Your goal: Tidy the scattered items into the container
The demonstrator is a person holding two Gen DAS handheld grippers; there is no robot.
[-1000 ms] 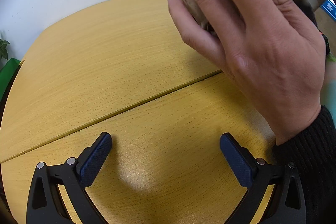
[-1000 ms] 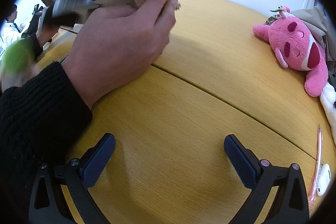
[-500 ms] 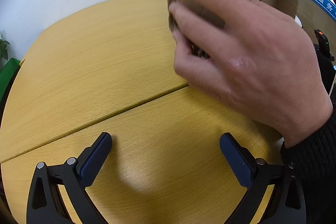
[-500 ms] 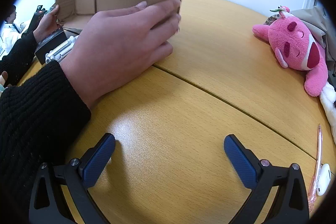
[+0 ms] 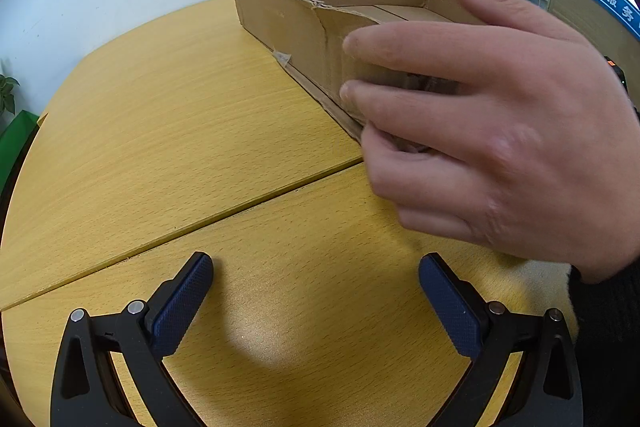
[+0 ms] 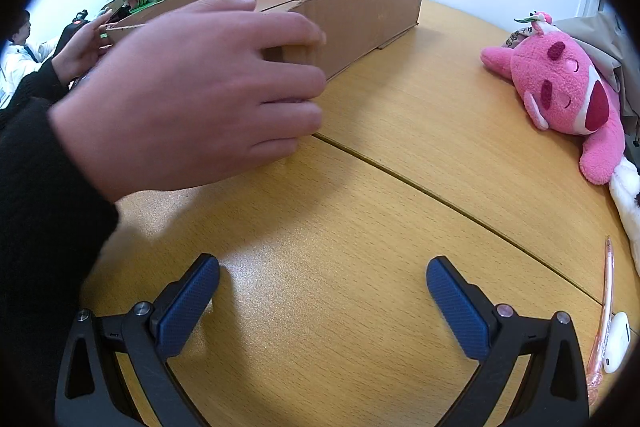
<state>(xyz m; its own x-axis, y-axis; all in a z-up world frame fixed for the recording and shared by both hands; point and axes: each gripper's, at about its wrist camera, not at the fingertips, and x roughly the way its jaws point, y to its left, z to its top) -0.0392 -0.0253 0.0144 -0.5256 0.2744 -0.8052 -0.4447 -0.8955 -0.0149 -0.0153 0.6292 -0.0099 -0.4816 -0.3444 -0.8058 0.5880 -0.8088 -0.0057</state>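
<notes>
Resting cardboard box [image 5: 304, 27] beyond left gripper [image 5: 316, 301], hand [image 5: 492, 131] gripping it

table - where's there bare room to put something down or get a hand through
The table is bare between the two open grippers and the cardboard box, and again from the box's right end across to the pink plush toy. Left of the box is bare wood too. It is crowded at the box's near end, where a hand grips it, and at the right edge, by the pen.
</notes>
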